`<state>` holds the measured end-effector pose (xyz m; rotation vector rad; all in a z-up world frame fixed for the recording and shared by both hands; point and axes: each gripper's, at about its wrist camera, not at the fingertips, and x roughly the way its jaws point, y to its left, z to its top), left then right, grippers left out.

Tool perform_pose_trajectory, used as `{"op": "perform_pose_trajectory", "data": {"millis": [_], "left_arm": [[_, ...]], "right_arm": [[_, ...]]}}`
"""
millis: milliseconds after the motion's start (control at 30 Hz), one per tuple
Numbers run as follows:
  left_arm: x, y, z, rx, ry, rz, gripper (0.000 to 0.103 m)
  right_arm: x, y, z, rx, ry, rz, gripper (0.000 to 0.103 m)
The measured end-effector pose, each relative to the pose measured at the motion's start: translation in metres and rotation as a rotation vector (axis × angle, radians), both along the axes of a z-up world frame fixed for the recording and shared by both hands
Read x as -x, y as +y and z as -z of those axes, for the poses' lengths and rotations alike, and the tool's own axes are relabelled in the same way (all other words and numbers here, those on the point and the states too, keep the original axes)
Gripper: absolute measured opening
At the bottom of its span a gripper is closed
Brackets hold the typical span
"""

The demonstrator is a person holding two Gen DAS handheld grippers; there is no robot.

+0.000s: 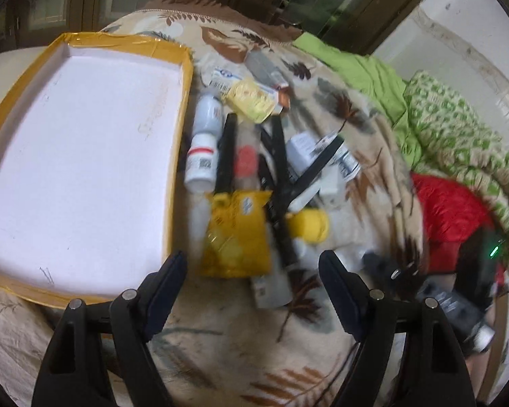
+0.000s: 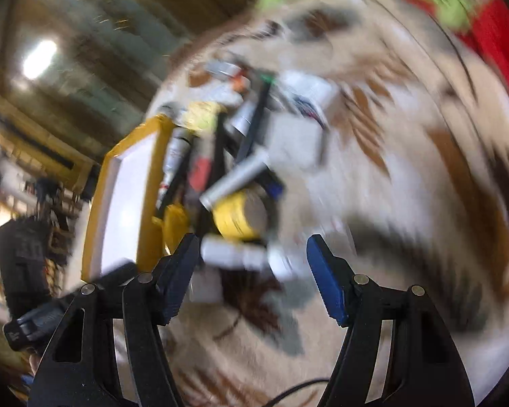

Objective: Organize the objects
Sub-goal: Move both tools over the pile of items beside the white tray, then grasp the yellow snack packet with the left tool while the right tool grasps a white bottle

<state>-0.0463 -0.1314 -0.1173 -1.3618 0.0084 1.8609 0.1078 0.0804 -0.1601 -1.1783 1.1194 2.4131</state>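
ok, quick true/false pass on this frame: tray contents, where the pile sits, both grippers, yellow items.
1. The yellow-rimmed tray already holds several items. False: its white floor is bare.
2. The pile of objects lies on the leaf-print blanket beside the tray. True.
3. The left gripper is shut on the yellow pouch. False: its jaws are open, gripping nothing.
4. The right gripper is open. True.
5. A yellow cylinder lies in the pile. True.

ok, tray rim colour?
Yellow-gold rim on the tray, with a plain white inside. Clearest in the left wrist view.
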Motion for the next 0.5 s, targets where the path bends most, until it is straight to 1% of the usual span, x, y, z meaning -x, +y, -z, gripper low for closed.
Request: {"op": "perform_pose_trajectory", "data": {"millis": [33,67,100,167,233,300,400,500], "left_arm": [[0.003,0.003,-0.001,-0.012,-0.022,0.002,0.081],[0.005,0.009,-0.001,-0.014,-0.044,0.008,0.081],[0.008,0.014,0.001,-0.004,-0.062,0.020,0.081],[0.015,0.021,0.007,0.033,-0.074,0.027,0.081],[0.018,0.026,0.012,0.057,-0.061,0.036,0.080],[0.022,0.032,0.017,0.071,-0.052,0.037,0.080],[0.024,0.041,0.024,0.071,-0.075,0.057,0.079],[0.025,0.050,0.031,0.098,-0.061,0.078,0.078]], "right_arm": [[-0.008,0.002,0.005,0.024,-0.024,0.055,0.067],[-0.012,0.006,0.010,0.067,-0.032,0.089,0.067],[-0.013,0.009,0.016,0.106,-0.057,0.118,0.067],[-0.010,0.012,0.025,0.132,-0.095,0.139,0.067],[-0.005,0.012,0.027,0.136,-0.105,0.131,0.067],[0.000,0.012,0.026,0.119,-0.114,0.129,0.067],[0.004,0.016,0.029,0.117,-0.127,0.133,0.067],[0.007,0.021,0.034,0.124,-0.128,0.144,0.067]]}}
